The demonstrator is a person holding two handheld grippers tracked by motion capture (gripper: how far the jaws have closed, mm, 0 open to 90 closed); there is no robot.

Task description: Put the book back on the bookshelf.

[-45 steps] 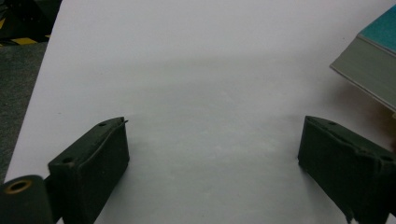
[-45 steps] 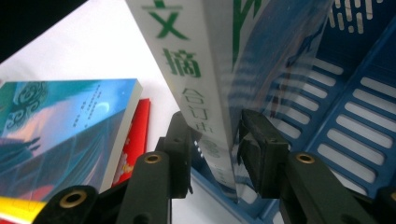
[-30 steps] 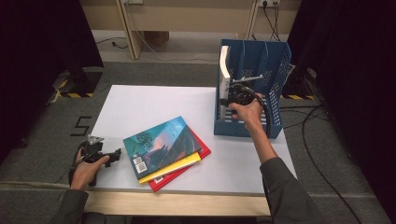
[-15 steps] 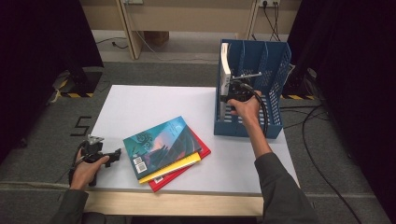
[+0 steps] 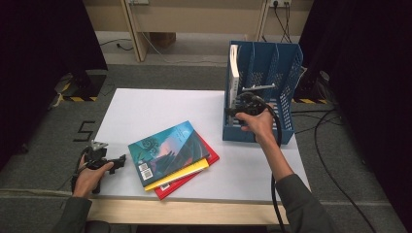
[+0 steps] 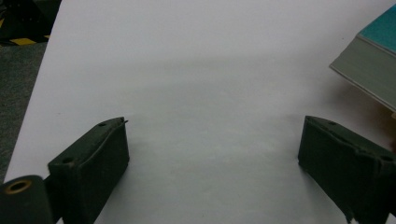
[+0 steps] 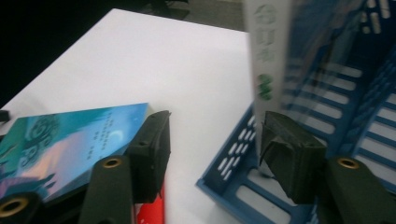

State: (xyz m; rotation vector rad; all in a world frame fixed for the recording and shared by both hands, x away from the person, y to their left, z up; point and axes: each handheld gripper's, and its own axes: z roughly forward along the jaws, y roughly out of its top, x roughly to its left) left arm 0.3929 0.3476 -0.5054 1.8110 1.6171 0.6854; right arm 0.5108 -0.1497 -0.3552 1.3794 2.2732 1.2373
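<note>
Released just now — right gripper fingers spread off the slotted rack's white book.

A white worktop stands on grey carpet. Three stacked books lie near its front edge. Yellow-black hazard tape marks the floor.

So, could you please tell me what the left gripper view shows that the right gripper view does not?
Left gripper view: the left gripper, open over bare table, the grey page edges of the teal-covered paperback book, and yellow-and-black floor tape. Right gripper view: the right gripper, its jaws having just been opening, with a corner of the blue slotted plastic file rack in the gap, ungripped; the white upright book standing in that rack; a red book cover beneath the teal one. Shared: the white table top and the teal book.
</note>
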